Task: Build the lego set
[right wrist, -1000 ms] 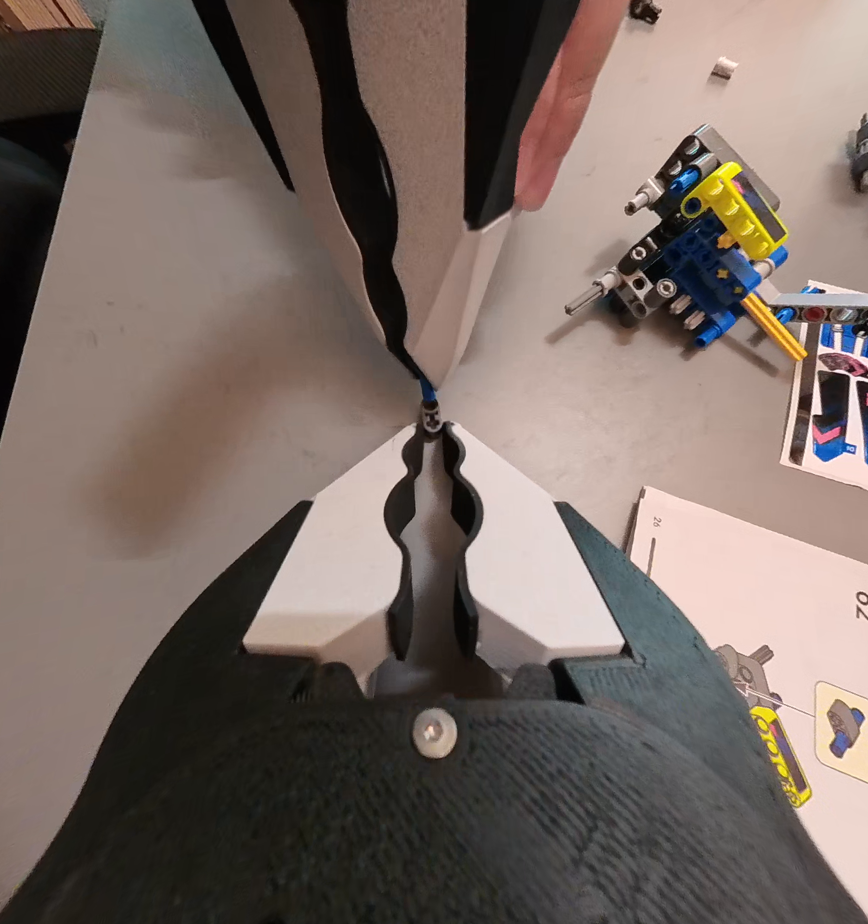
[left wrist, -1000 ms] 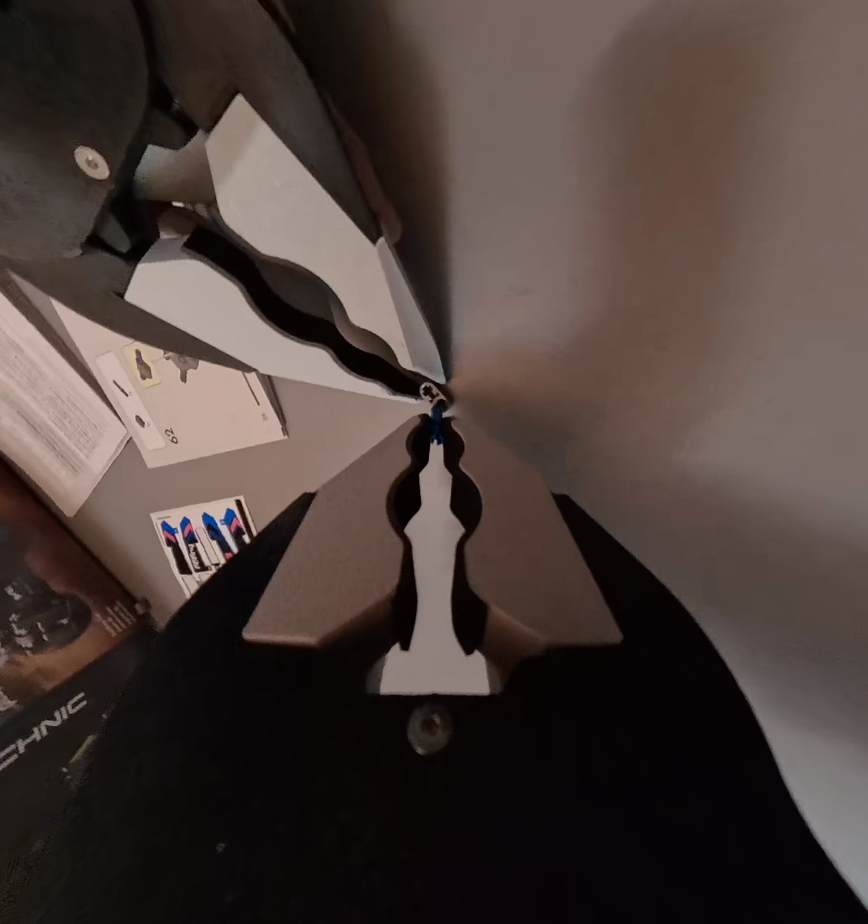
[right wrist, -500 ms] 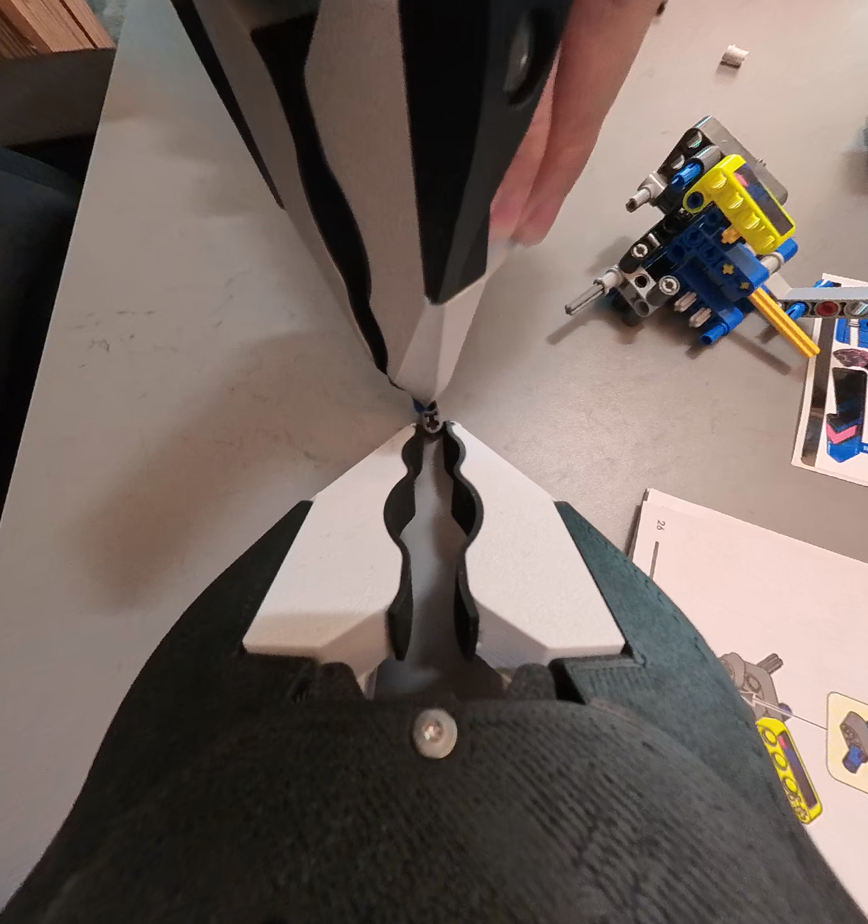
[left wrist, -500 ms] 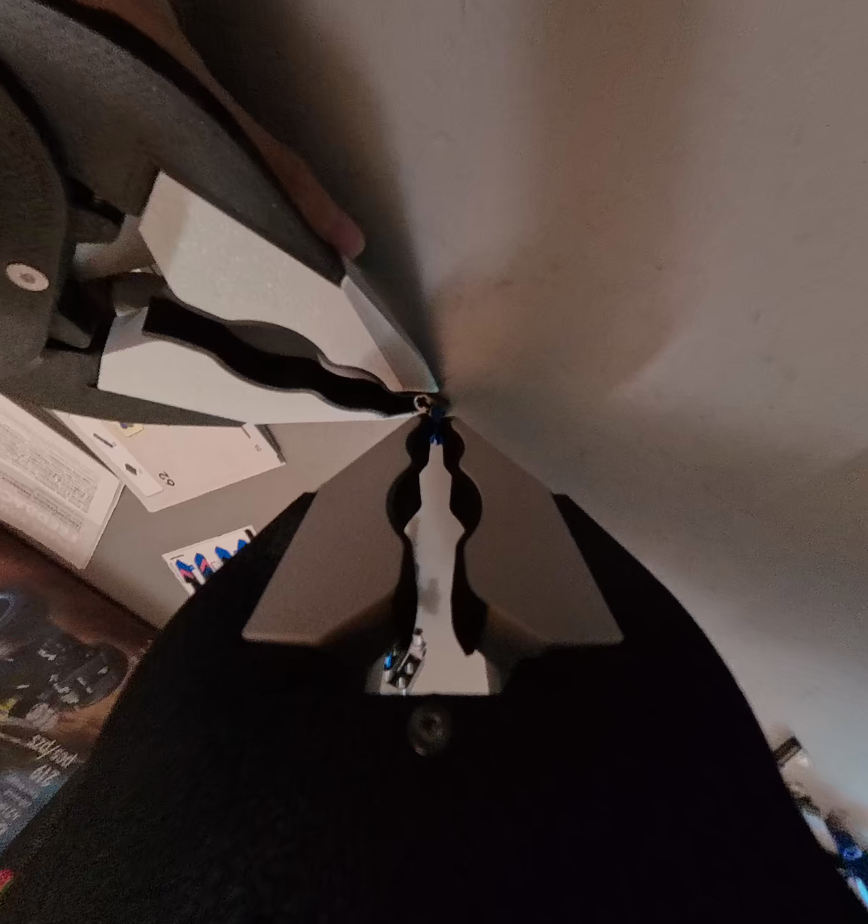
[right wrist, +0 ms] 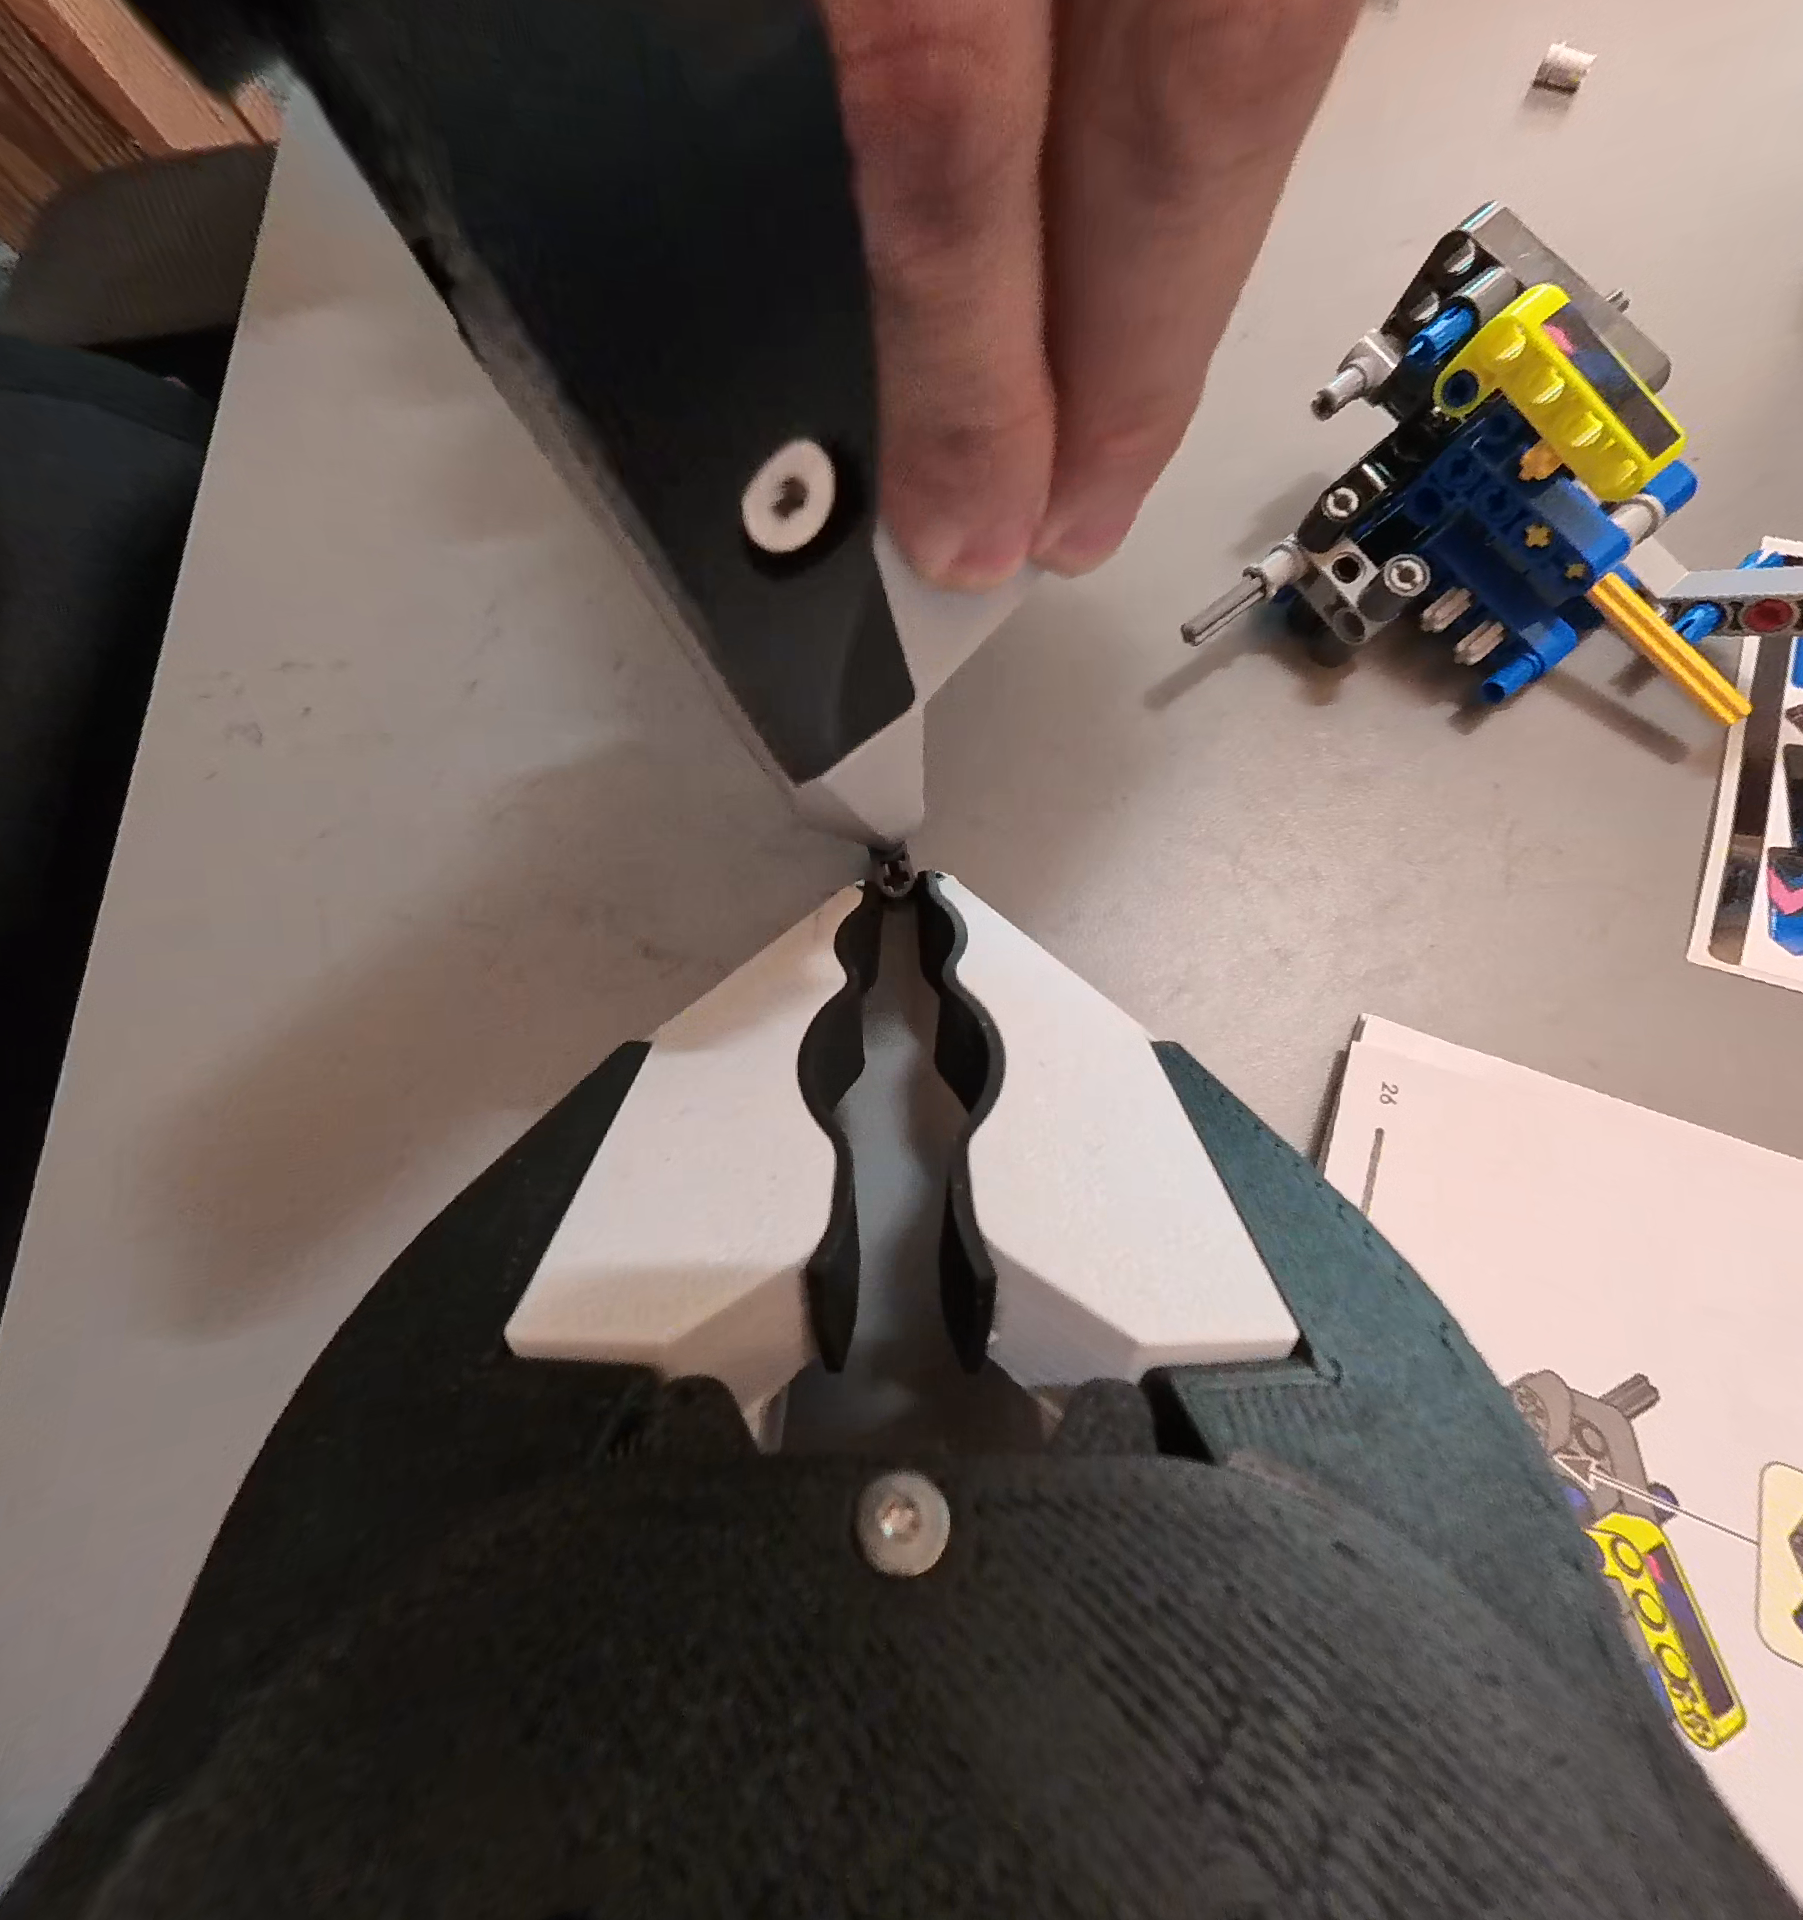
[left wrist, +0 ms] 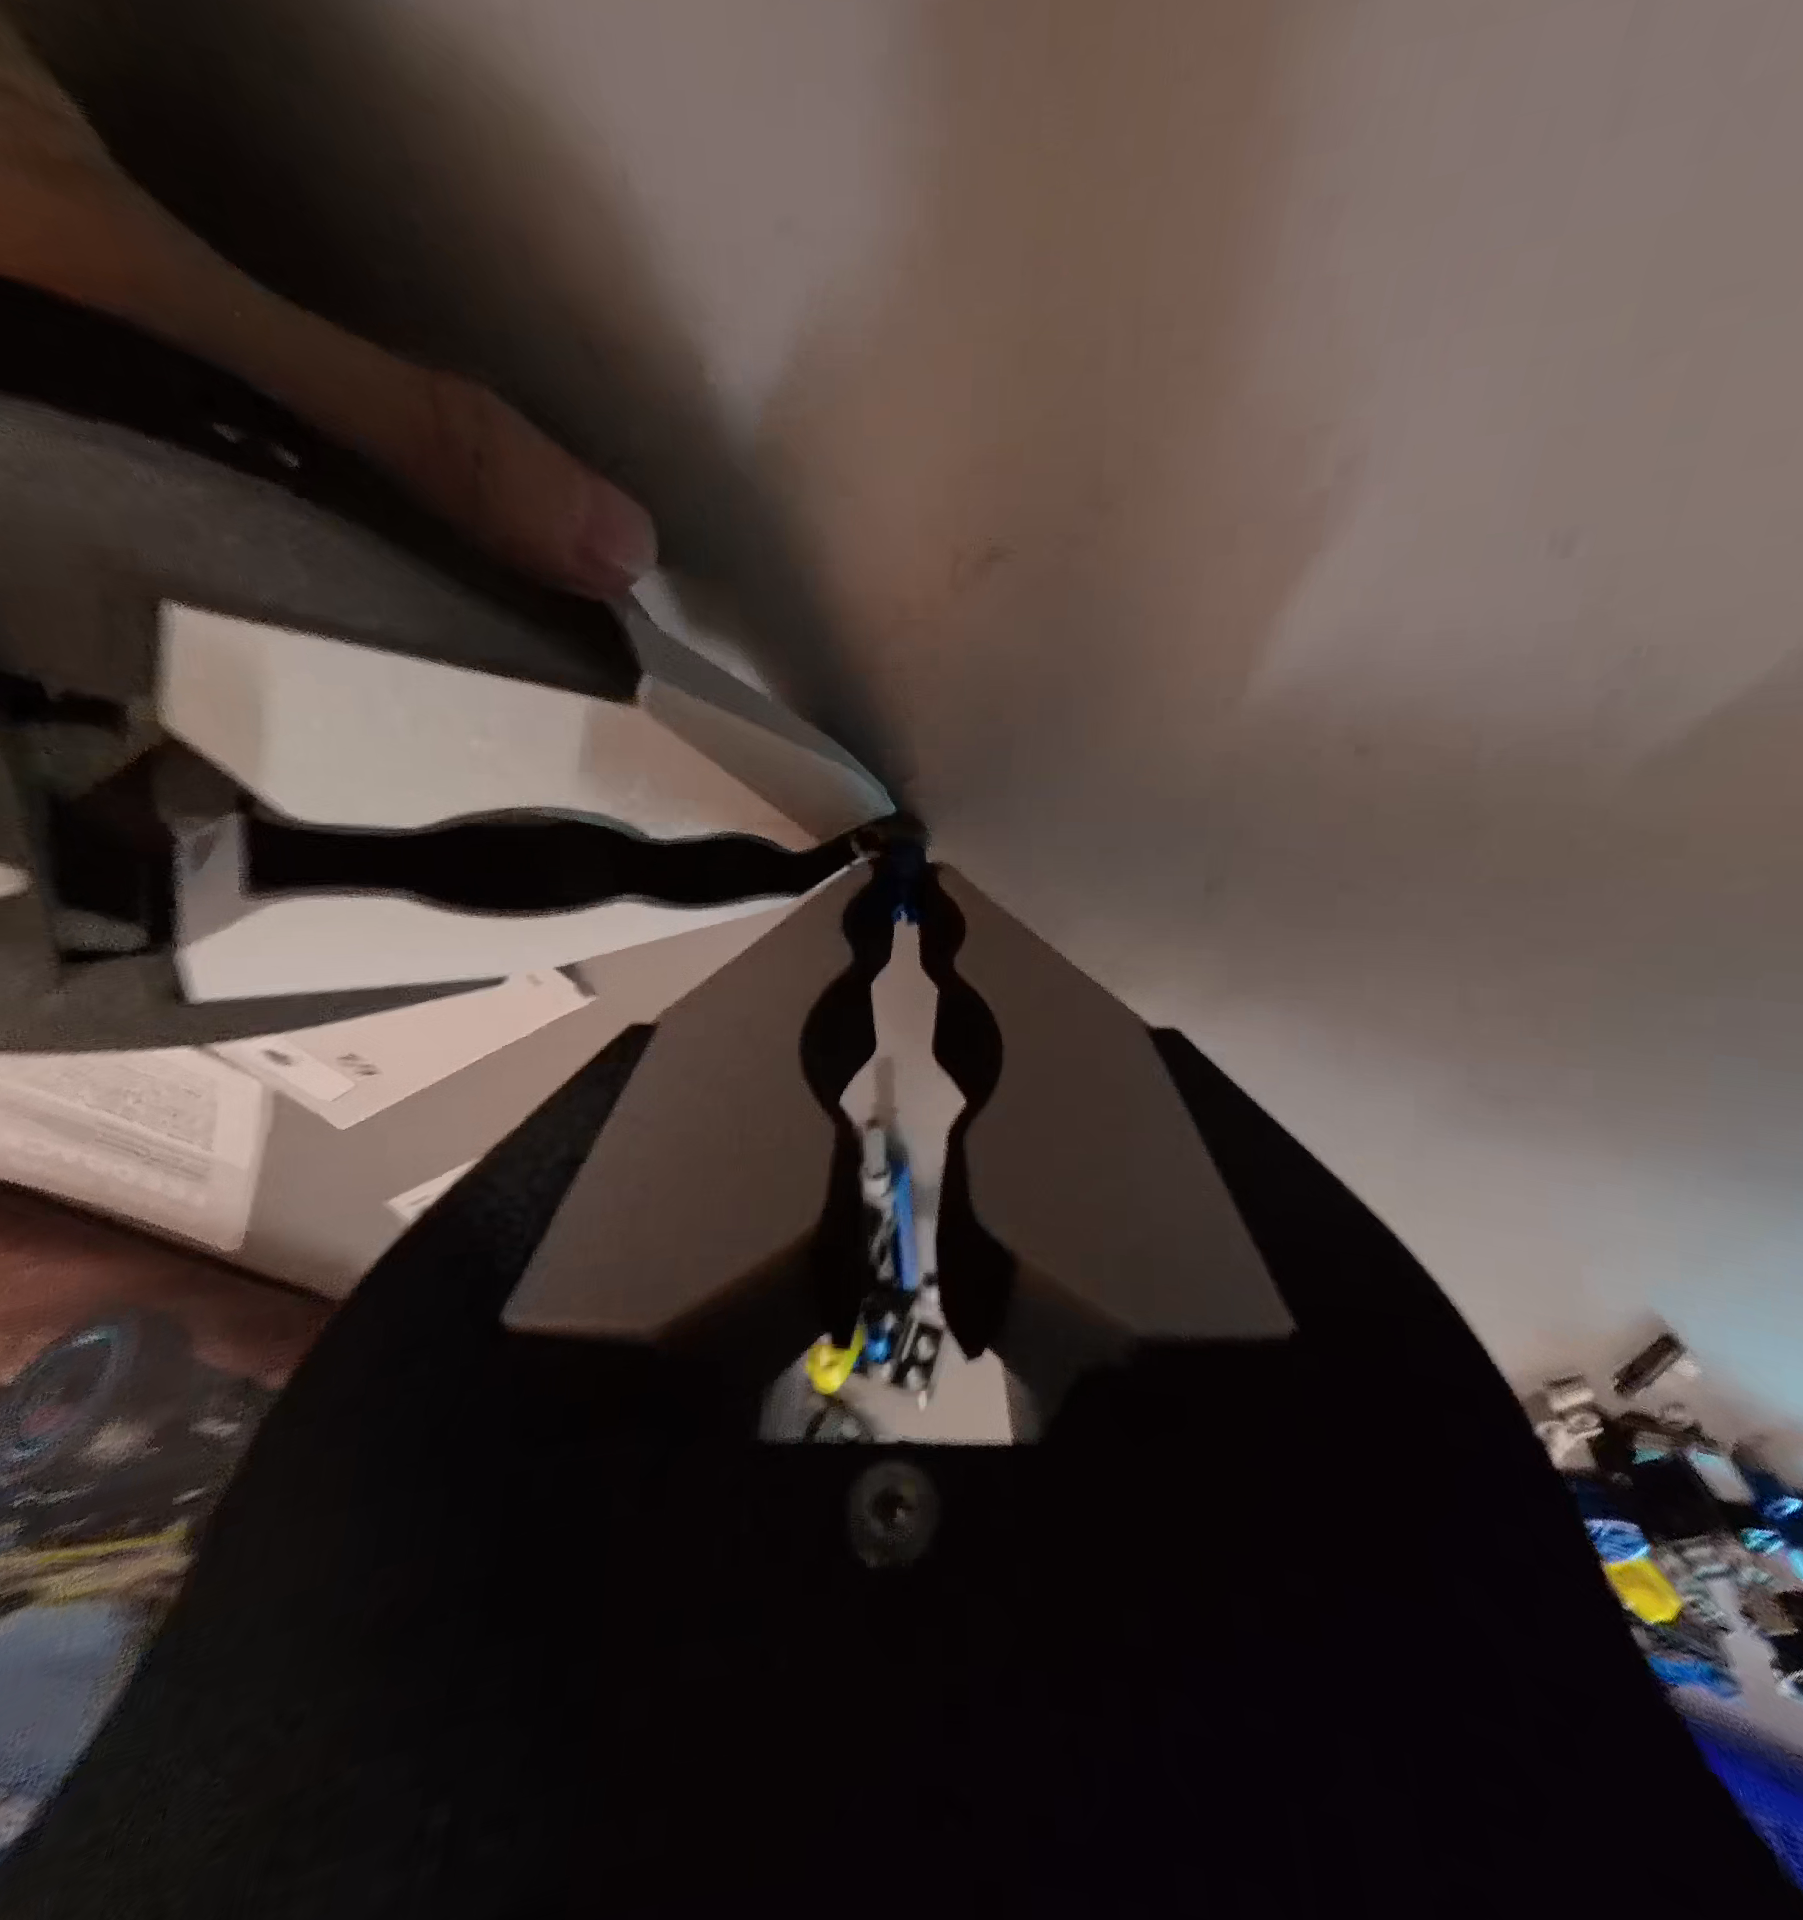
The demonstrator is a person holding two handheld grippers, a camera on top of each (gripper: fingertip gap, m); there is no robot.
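Small dark grey connector (right wrist: 894, 871), cross-shaped hole facing the right wrist camera, pinched at the tips of the right claw (right wrist: 902, 883), closed on it above the grey worktop (right wrist: 377, 727). Blue pin (left wrist: 907, 902) nipped at the tips of the left claw (left wrist: 905, 899), closed on it; long axis in line with the left fingers, far end meeting the connector; seen only as a blurred blue speck in the left wrist view, hidden in the right. Two claws tip to tip, left claw (right wrist: 881, 826) descending from upper left in the right wrist view, right claw (left wrist: 861, 847) entering from the left in the left wrist view. Hand (right wrist: 1022, 312) on the left claw's body, fingertips near its white finger. Well apart on the worktop, to the right: part-built blue, yellow and black assembly (right wrist: 1510, 488); sticker sheet (right wrist: 1790, 831); open instruction booklet (right wrist: 1603, 1299). Loose parts (left wrist: 1707, 1538), blurred, at lower right of the left wrist view
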